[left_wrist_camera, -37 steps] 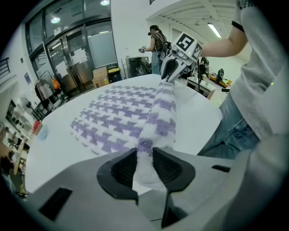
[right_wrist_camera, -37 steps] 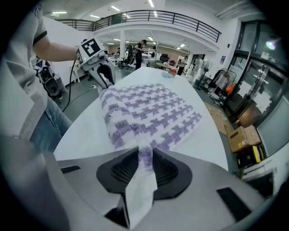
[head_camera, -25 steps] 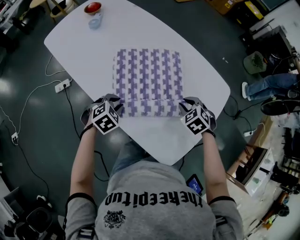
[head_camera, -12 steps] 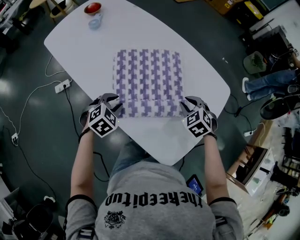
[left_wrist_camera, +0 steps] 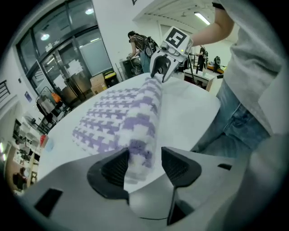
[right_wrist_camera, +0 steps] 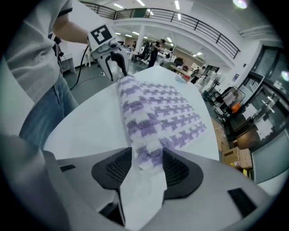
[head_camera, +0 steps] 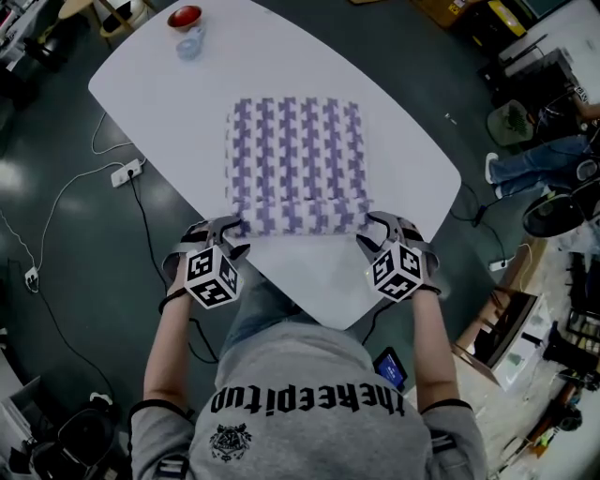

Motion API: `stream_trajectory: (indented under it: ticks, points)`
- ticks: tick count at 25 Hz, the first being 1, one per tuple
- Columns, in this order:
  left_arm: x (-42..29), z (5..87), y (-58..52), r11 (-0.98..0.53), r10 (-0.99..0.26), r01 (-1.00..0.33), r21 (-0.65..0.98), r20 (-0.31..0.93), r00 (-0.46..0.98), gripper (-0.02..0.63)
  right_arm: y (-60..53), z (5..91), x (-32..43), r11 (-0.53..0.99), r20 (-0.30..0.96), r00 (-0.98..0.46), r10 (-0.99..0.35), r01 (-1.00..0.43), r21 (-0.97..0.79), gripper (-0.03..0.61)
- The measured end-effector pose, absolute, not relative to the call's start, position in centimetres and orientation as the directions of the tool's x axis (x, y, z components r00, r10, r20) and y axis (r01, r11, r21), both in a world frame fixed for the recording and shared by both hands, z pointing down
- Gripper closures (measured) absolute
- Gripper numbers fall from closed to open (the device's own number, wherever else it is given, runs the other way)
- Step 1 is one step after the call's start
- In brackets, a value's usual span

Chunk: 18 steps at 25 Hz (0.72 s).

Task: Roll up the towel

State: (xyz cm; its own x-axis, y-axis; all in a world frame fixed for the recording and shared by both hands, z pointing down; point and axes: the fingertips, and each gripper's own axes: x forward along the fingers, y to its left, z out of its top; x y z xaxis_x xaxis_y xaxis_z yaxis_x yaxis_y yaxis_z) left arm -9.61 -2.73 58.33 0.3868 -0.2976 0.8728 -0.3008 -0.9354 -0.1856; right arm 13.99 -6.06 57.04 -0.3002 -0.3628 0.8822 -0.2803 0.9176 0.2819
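Both the left gripper [left_wrist_camera: 143,166] and the right gripper [right_wrist_camera: 147,168] have just opened their jaws, and each pair stands loose around one end of the partly rolled towel [head_camera: 295,159]. The roll lies toward the near edge of the table [head_camera: 394,169]. At the far corner stand a red bowl [head_camera: 186,16] and a pale cup [head_camera: 190,43]; their contents are not clear.

- Our head camera looks steeply down on the whole table [head_camera: 309,272], from well above.
- Our two gripper cameras sit low and close, facing each other along the towel [left_wrist_camera: 135,113] (its rolled edge shows in all three).

The head view is dim, its dark grey floor [head_camera: 56,309] murky around the paler white oval table [head_camera: 281,56]. Both gripper views are bright under ceiling strip lights [left_wrist_camera: 202,18], bowed toward black-vignetted edges, and soft up close.
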Motion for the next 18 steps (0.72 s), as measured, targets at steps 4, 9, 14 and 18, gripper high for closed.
stream_trajectory:
  ticks: [4,9,14,18]
  points:
    - [-9.9,60.2,-1.0,-0.917,-0.348,-0.313,-0.247,0.879,0.327,0.397,-4.5,58.7,14.4,0.901,0.882,-0.238,-0.407,-0.265,0.345,0.385]
    - [-8.6,59.8,2.4,-0.909,-0.382,-0.282,-0.307,0.884,0.269,0.479,-0.7,58.7,16.1,0.898,0.885,-0.205,-0.419,-0.24,0.369,0.481]
    - [-9.5,58.4,1.8,-0.924,-0.34,-0.277,-0.263,0.898,0.281,0.522,-0.9,57.5,15.3,0.909,0.894,-0.214,-0.394,-0.237,0.344,0.491]
    - [-10.0,57.6,1.7,-0.946,-0.28,-0.246,-0.21,0.912,0.3,0.522,-1.0,56.7,14.7,0.924,0.908,-0.224,-0.353,-0.233,0.302,0.491]
